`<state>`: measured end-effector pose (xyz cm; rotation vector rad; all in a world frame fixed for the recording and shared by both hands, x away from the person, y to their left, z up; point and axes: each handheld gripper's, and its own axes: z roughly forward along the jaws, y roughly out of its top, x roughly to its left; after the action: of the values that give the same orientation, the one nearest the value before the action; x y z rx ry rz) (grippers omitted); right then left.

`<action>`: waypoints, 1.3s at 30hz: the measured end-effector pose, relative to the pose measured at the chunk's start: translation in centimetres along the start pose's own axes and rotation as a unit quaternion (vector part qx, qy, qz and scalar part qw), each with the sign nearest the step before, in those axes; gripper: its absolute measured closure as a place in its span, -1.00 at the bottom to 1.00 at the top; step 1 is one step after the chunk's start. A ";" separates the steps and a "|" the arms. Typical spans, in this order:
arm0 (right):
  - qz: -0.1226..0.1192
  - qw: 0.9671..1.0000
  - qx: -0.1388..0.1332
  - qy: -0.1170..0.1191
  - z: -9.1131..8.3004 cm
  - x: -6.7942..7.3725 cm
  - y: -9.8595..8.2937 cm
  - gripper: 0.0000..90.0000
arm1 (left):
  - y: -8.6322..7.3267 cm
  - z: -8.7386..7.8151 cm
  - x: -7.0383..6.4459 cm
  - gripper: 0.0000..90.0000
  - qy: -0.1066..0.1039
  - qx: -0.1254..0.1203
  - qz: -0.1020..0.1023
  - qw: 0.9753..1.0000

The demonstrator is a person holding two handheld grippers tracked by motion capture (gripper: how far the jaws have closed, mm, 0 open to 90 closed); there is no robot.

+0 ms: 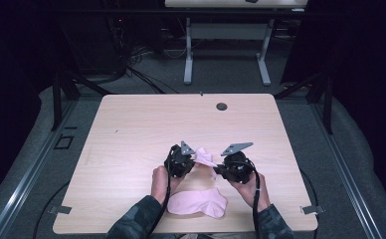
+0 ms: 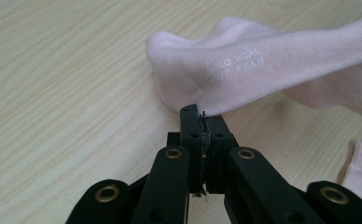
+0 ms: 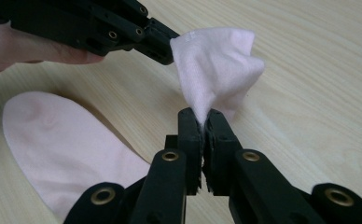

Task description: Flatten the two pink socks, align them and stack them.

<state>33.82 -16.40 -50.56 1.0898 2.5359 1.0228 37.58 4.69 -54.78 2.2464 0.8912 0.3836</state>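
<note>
So I've got one pink sock (image 1: 205,158) pinched between both grippers right now, lifted a bit off the light wood table (image 1: 131,129), roughly in the middle of the near half. In the left gripper view it stretches from my jaws up and off to the right, and there's pale lettering on the knit, partly readable, something ending in "OLOGICAL" over "FEAR". The fabric sags back down to the table on the far side of the jaws.

The left gripper (image 2: 201,122) is clamped fully together on the lower edge of that sock, with just a sliver of fabric caught at the tips. The right gripper (image 3: 202,119) is likewise squeezed closed, with a bunched peak of the sock rising out from between its tips. In the right gripper view I can see the left gripper coming in from the upper left and biting the top corner of that same bunch, so the two grips sit close together with the cloth puckered between them.

The second pink sock (image 1: 200,202) lies flat on the table nearer to me, just below the two grippers and between my forearms, toe pointing away in the right gripper view. It's not touched by either gripper.

Farther out there's a round cable hole (image 1: 222,106) near the table's far edge, and another desk's legs (image 1: 188,59) on the grey floor behind.
</note>
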 end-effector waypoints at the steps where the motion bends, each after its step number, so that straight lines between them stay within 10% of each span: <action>1: 0.000 1.000 0.000 0.000 0.0 0.0 0.0 0.92 | 0.0 -0.1 0.0 0.98 0.000 0.002 0.003 1.000; 7: -0.025 0.999 0.000 -0.019 -1.0 0.3 -0.1 0.92 | 0.9 -4.0 0.0 0.99 0.015 0.007 0.053 0.998; 10: -0.054 0.998 -0.006 -0.028 -2.1 1.3 -0.1 0.92 | 1.6 -8.1 -1.7 0.99 0.038 0.020 0.116 0.992; 16: -0.108 0.993 -0.002 -0.055 -3.9 3.4 -0.7 0.92 | 1.0 -10.7 -5.2 0.99 0.023 0.070 0.181 0.981; 19: -0.114 0.991 0.004 -0.063 -4.4 3.7 -1.0 0.92 | 0.6 -10.6 -6.1 0.99 0.004 0.074 0.183 0.980; 25: -0.138 0.987 0.022 -0.077 -5.3 4.8 -3.7 0.92 | -1.5 -8.7 -7.8 0.94 -0.068 0.086 0.167 0.980; 28: -0.148 0.986 0.049 -0.060 -4.4 5.8 -5.8 0.90 | -3.2 -7.5 -6.9 0.53 -0.114 0.102 0.122 0.981; 32: -0.151 0.985 0.074 -0.034 -3.1 6.2 -7.3 0.79 | -4.0 -7.8 -5.7 0.16 -0.134 0.085 0.068 0.985; 39: -0.129 0.987 0.083 0.041 -3.1 5.4 -8.0 0.27 | -5.0 -9.6 -2.2 0.08 -0.129 0.061 -0.013 0.990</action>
<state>24.12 -18.15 -53.10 0.7408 2.7780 0.8161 28.87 10.55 -51.30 2.3264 0.8244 0.0233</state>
